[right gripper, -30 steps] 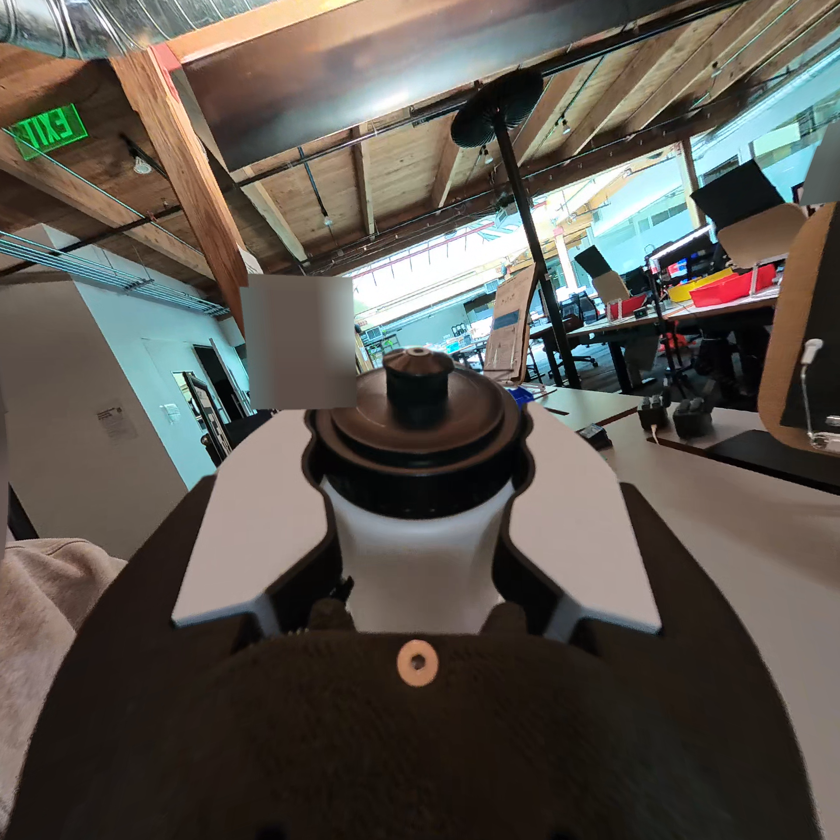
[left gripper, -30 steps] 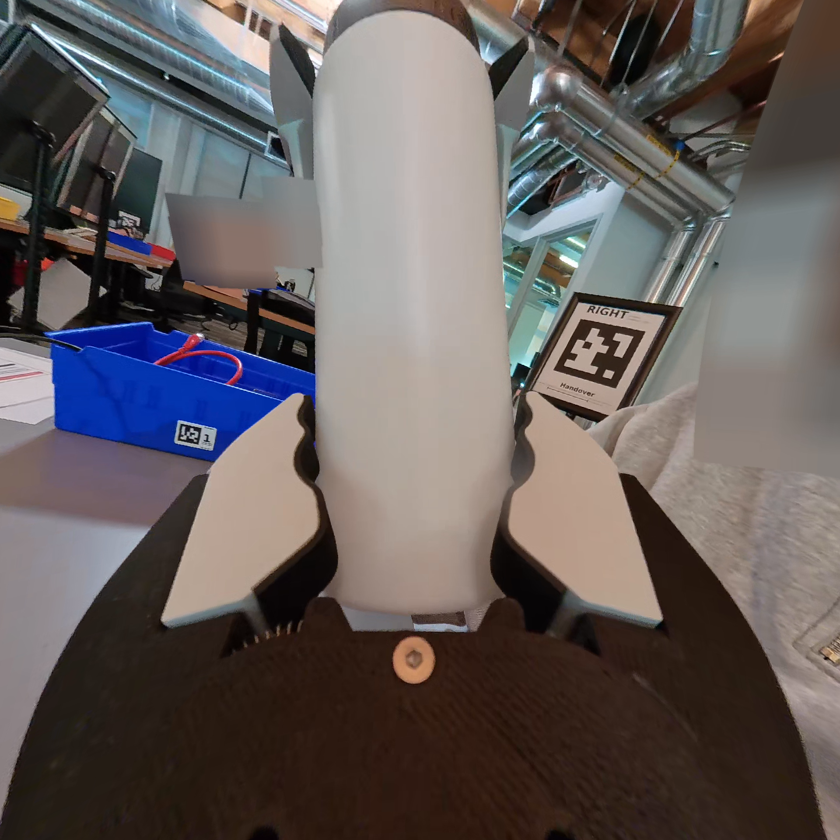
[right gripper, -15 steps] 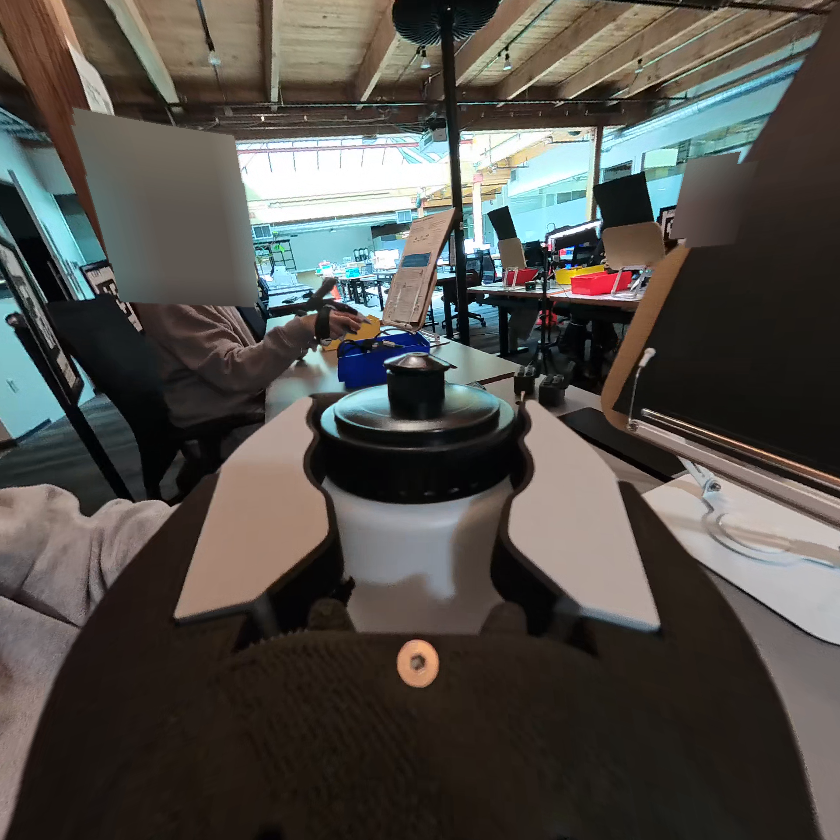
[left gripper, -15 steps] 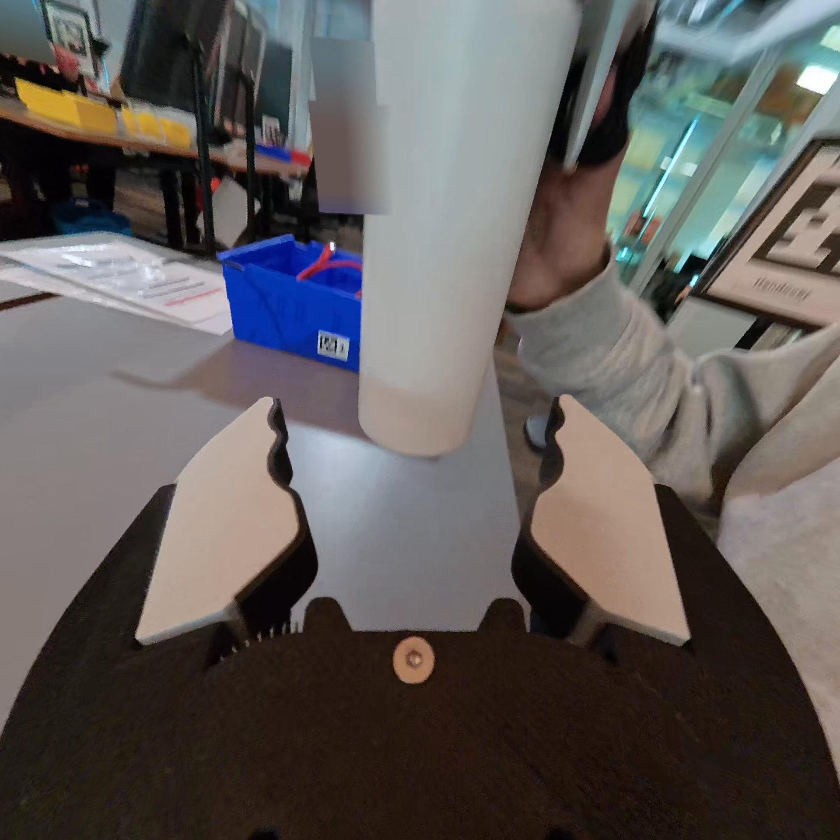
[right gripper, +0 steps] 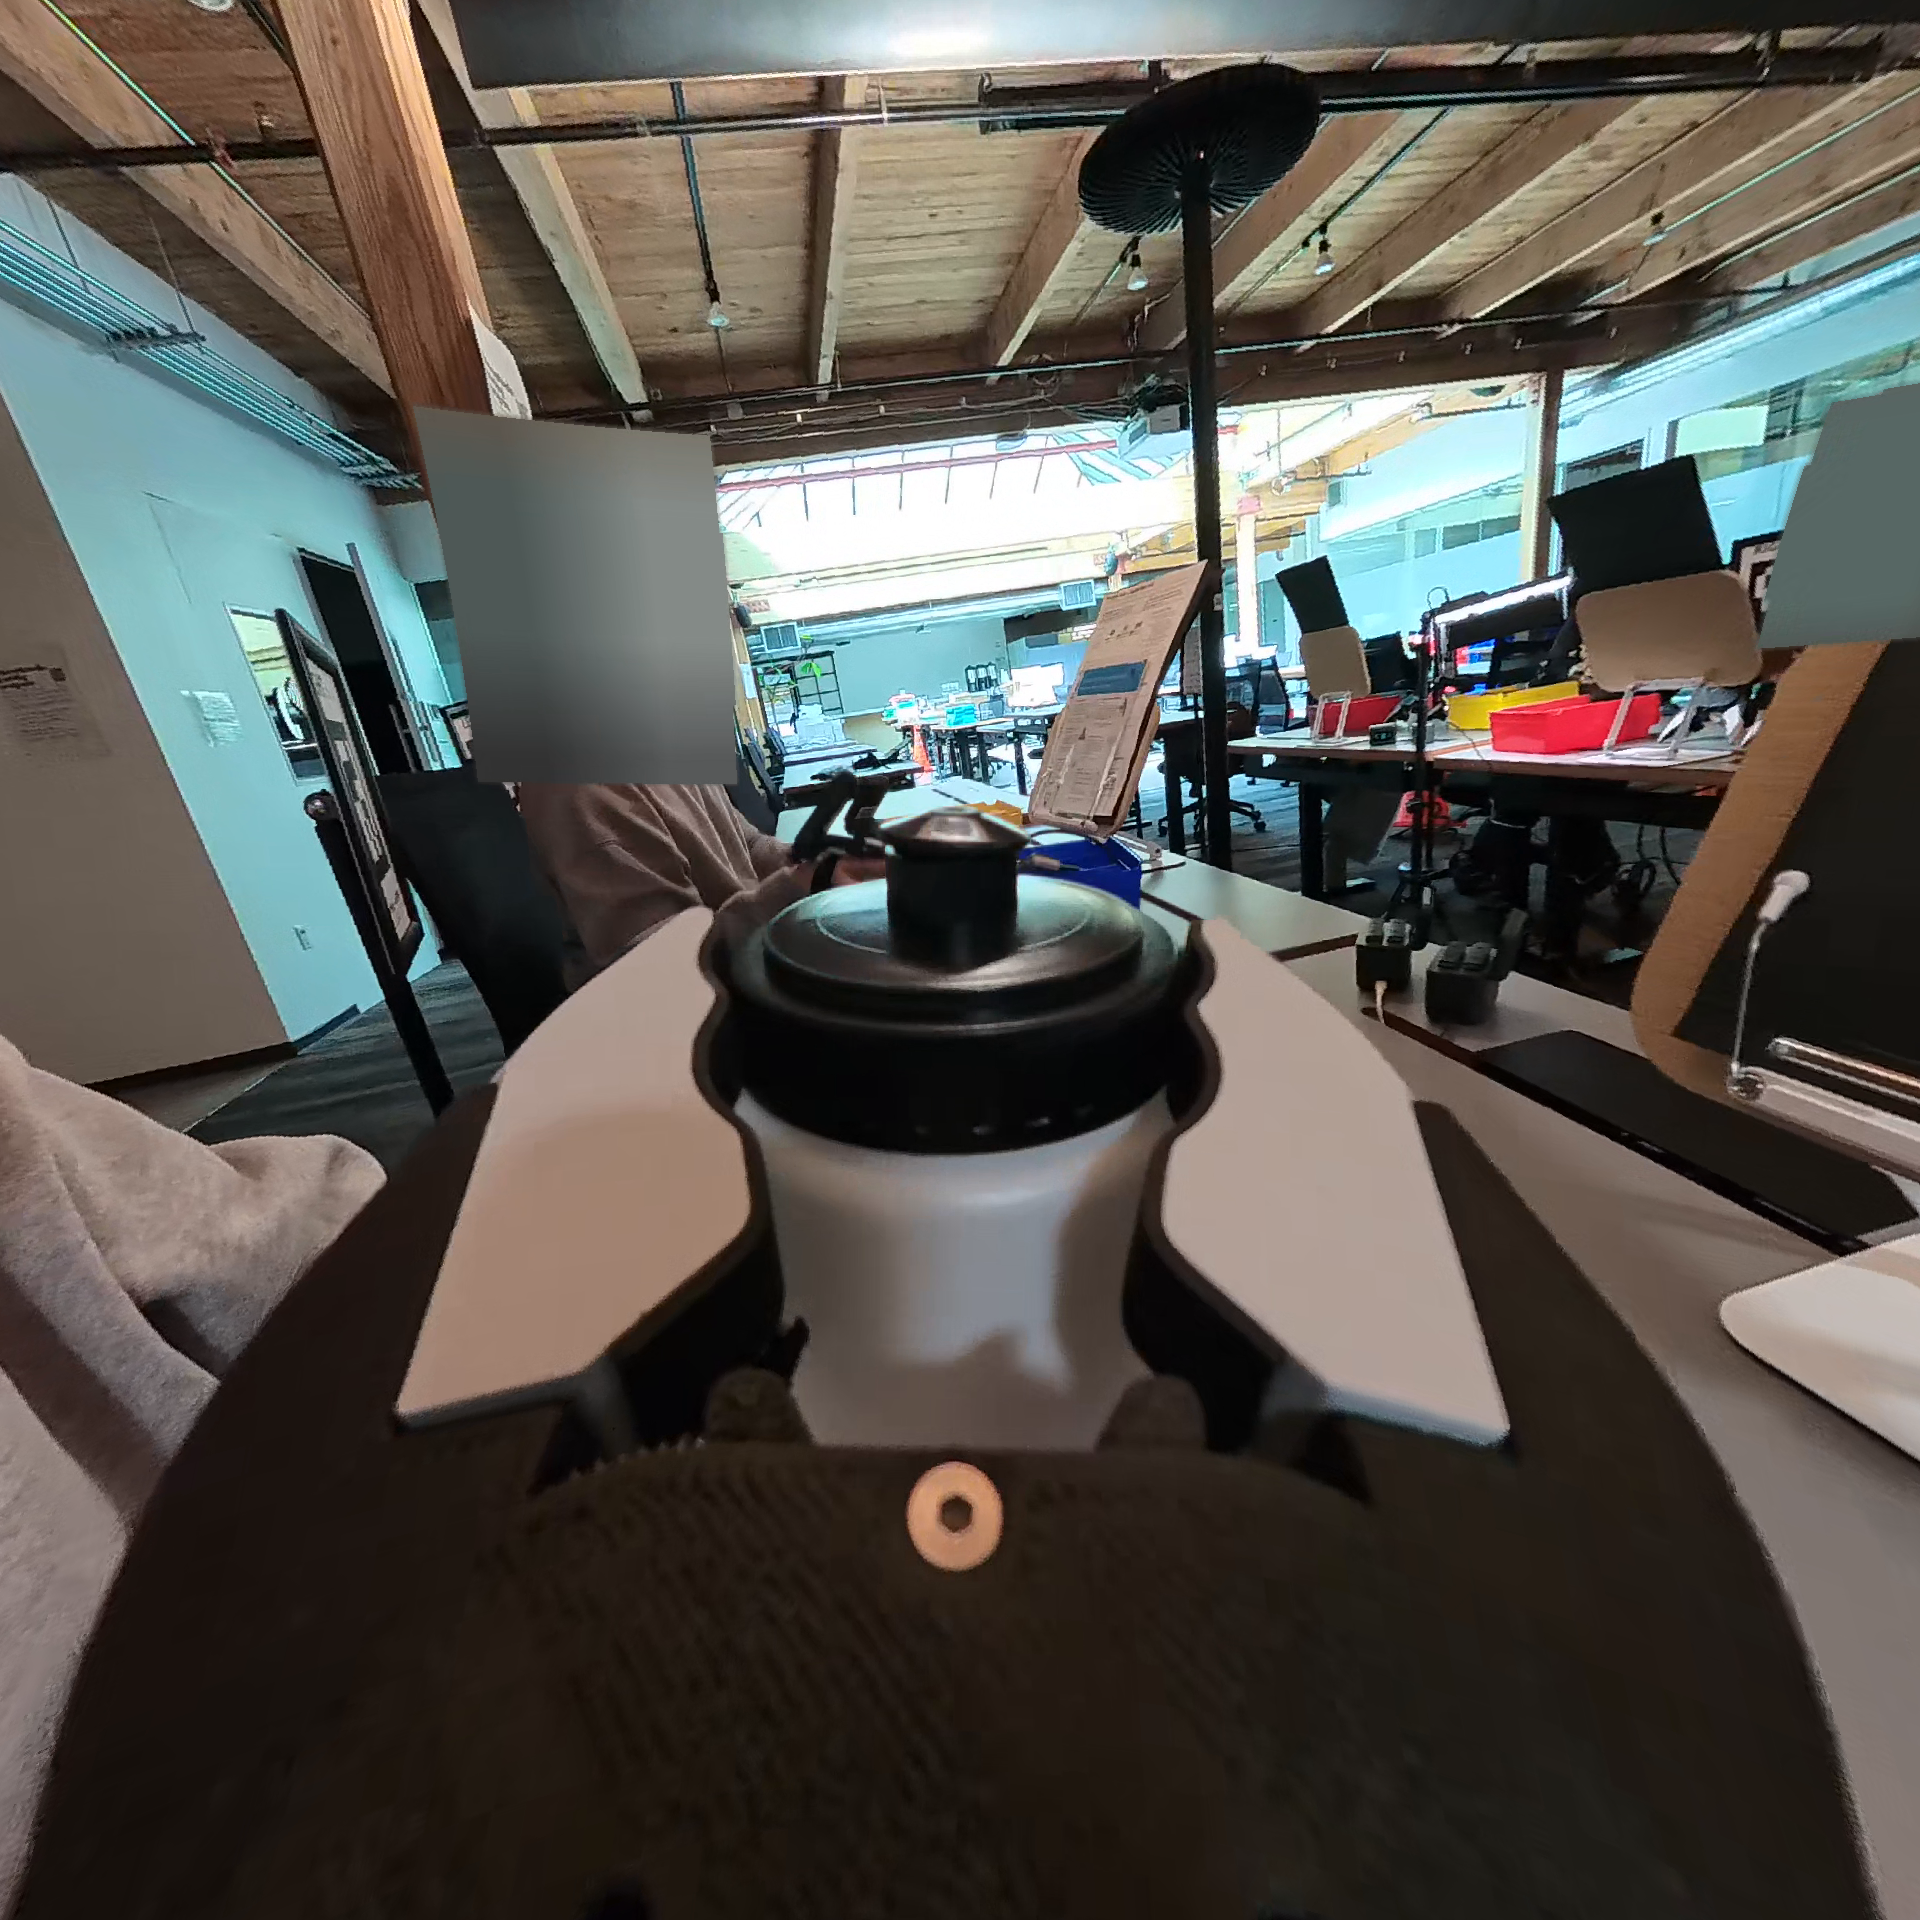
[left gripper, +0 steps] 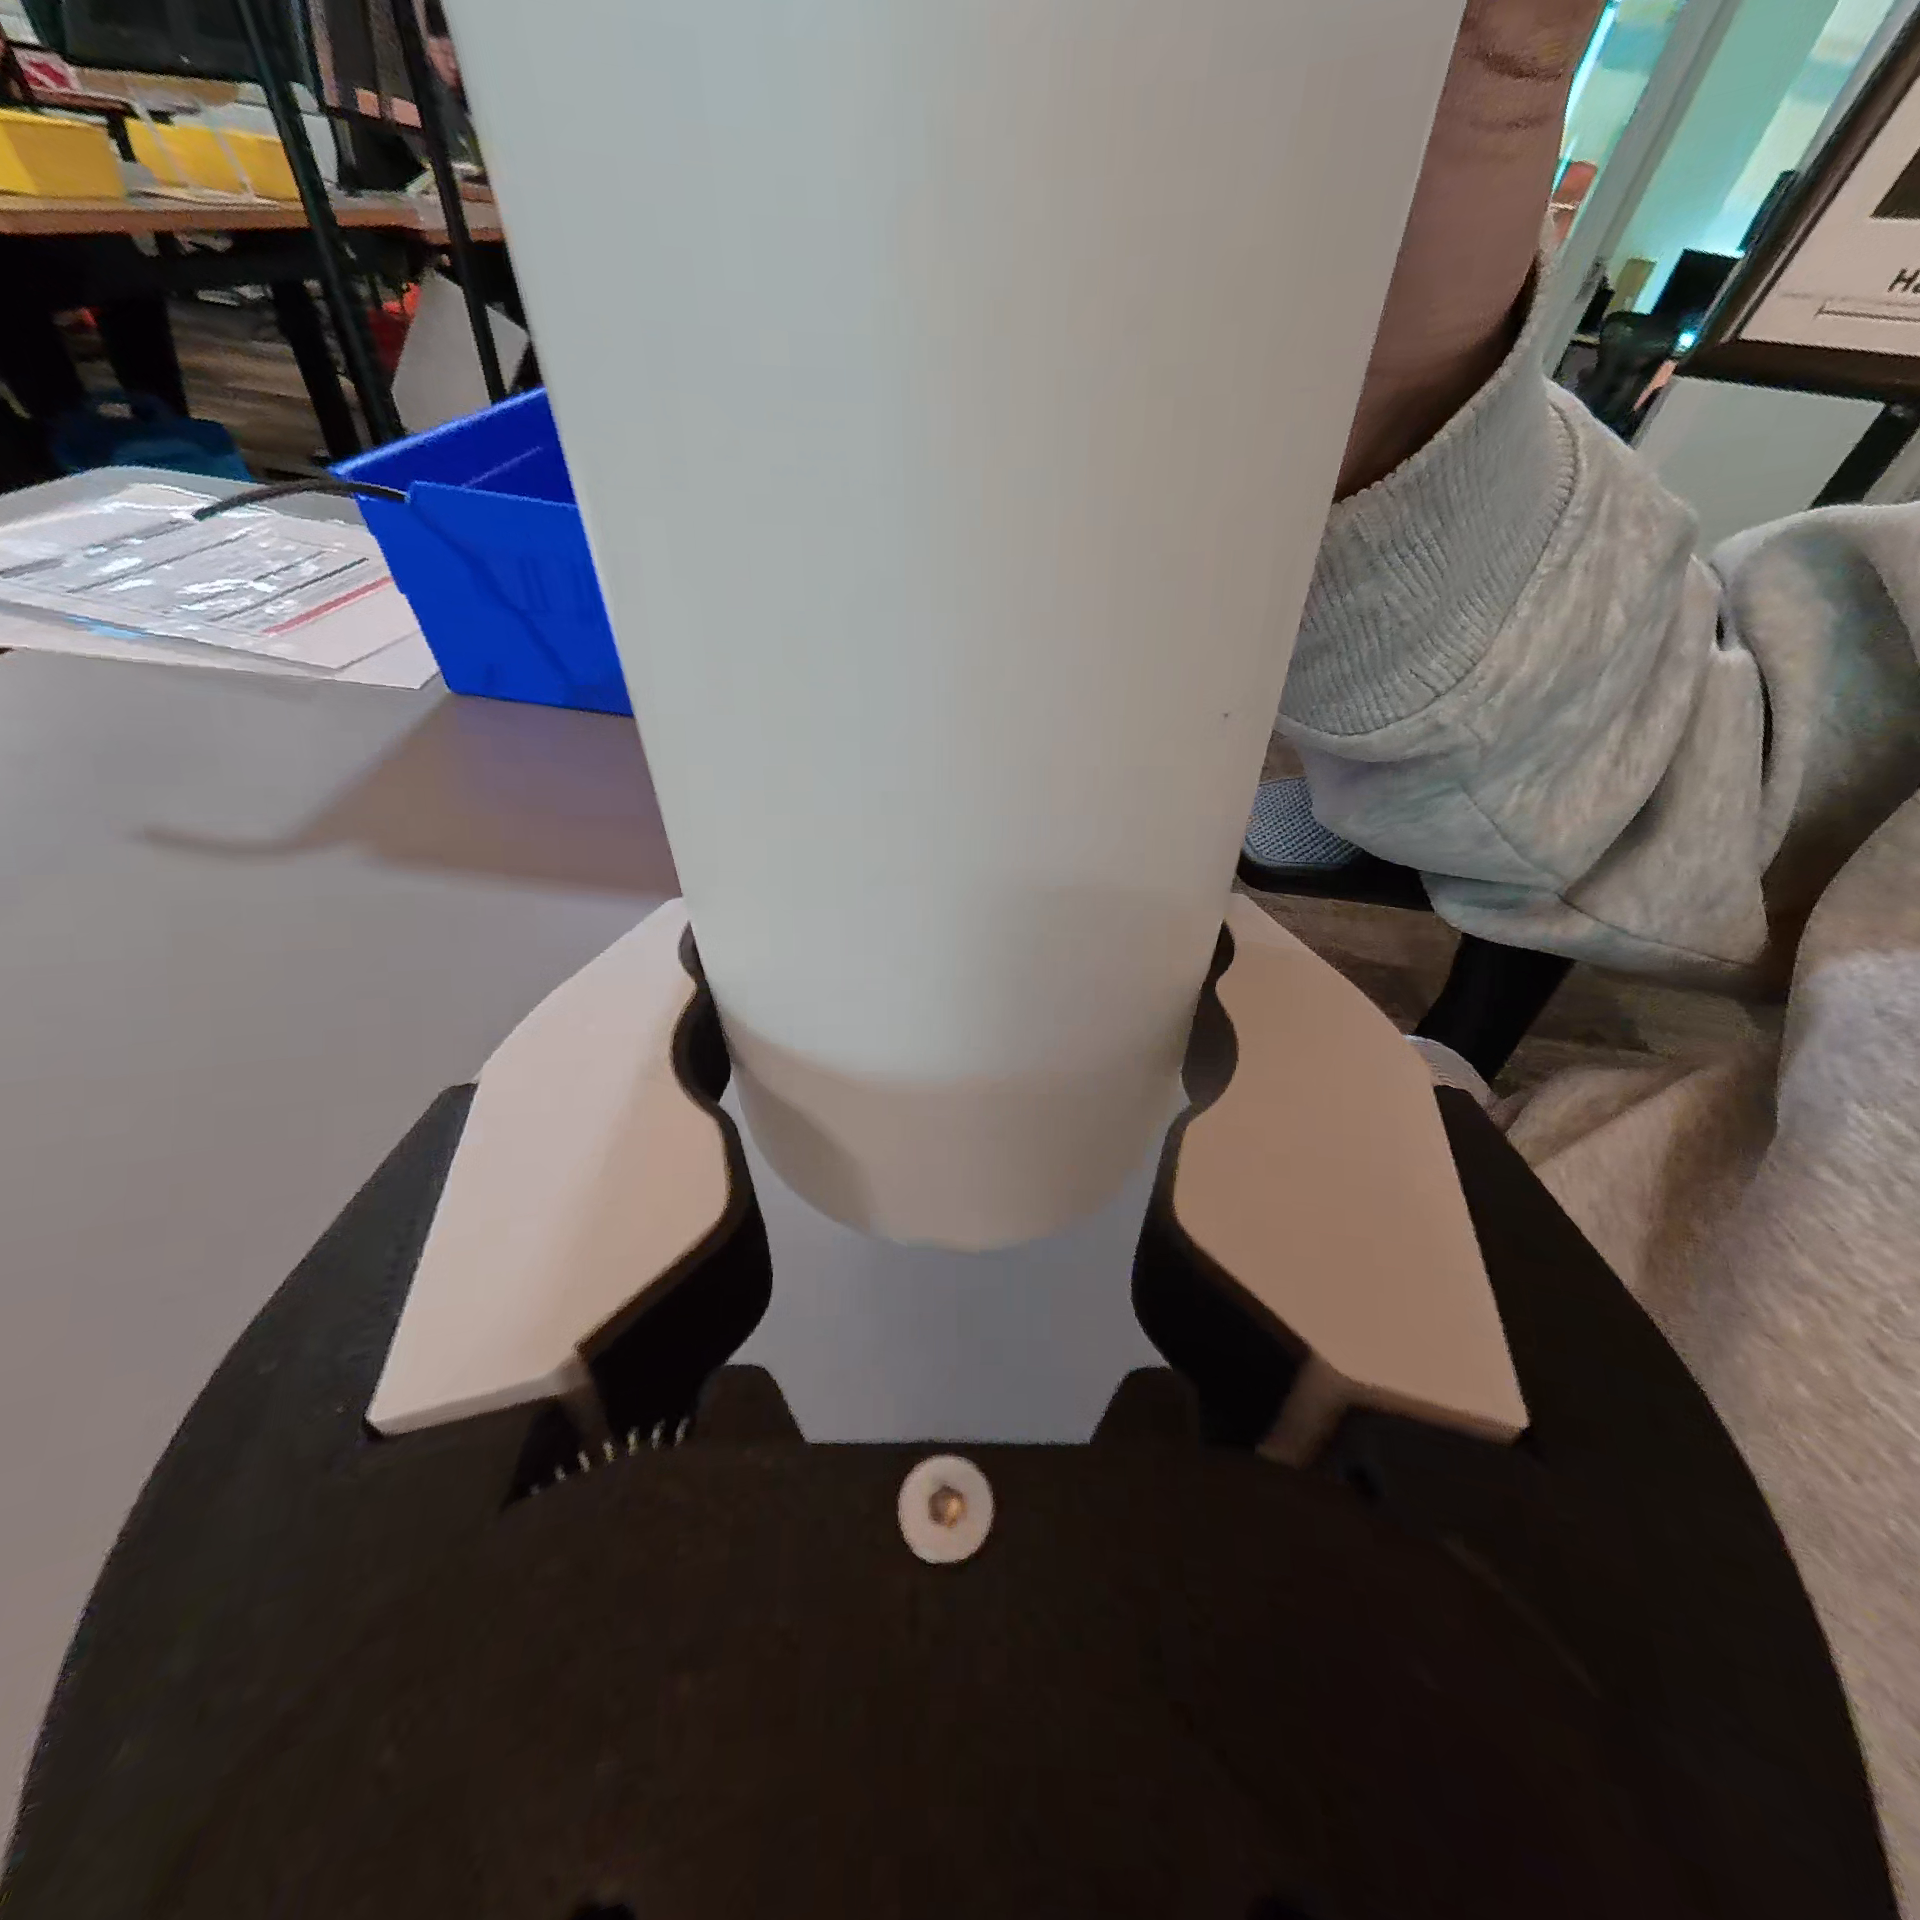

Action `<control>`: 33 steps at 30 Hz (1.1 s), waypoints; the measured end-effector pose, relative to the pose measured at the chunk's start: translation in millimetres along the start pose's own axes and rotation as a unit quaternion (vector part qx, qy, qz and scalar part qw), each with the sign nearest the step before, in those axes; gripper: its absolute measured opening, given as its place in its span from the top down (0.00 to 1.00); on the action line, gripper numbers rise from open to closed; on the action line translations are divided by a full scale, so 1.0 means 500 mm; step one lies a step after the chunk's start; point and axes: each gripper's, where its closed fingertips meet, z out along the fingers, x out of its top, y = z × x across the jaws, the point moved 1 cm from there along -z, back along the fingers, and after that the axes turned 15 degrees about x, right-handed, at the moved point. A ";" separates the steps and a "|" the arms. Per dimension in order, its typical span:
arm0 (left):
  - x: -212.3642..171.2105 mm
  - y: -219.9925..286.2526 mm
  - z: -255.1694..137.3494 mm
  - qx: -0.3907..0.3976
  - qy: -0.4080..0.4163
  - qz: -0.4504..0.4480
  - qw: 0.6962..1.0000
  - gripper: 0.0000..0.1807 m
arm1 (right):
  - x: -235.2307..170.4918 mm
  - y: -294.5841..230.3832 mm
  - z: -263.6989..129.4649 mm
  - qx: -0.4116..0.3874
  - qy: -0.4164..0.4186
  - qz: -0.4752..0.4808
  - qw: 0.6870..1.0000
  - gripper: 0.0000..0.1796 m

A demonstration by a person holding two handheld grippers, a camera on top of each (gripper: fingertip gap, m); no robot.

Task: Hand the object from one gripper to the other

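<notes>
A white bottle (left gripper: 956, 520) with a black cap (right gripper: 956, 977) is the object. My right gripper (right gripper: 956, 935) is shut on the bottle (right gripper: 956, 1247) just below the cap, with both fingers against its neck. In the left wrist view the bottle hangs down from above, held by the hand in the grey sleeve (left gripper: 1507, 675). Its base sits between the fingers of my left gripper (left gripper: 956, 925). The fingers stand close on either side of the base with a thin gap, so they are not pressing on it.
A blue bin (left gripper: 499, 592) and a printed sheet (left gripper: 208, 592) lie on the grey table (left gripper: 260, 935) to the left. In the right wrist view a seated person (right gripper: 644, 862) is ahead and a tilted board (right gripper: 1818, 883) stands at the right. Across from one pair of fingers to the other is roughly 20 centimeters.
My left gripper let go of the bottle and opened wide as the bottle lifted away. The bottle base is now back between its fingers, which have narrowed. The right gripper kept its hold.
</notes>
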 end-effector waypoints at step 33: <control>-0.010 -0.142 -0.095 0.169 0.051 -0.039 0.984 0.51 | -0.046 0.054 -0.052 -0.089 0.023 -0.085 0.992 0.44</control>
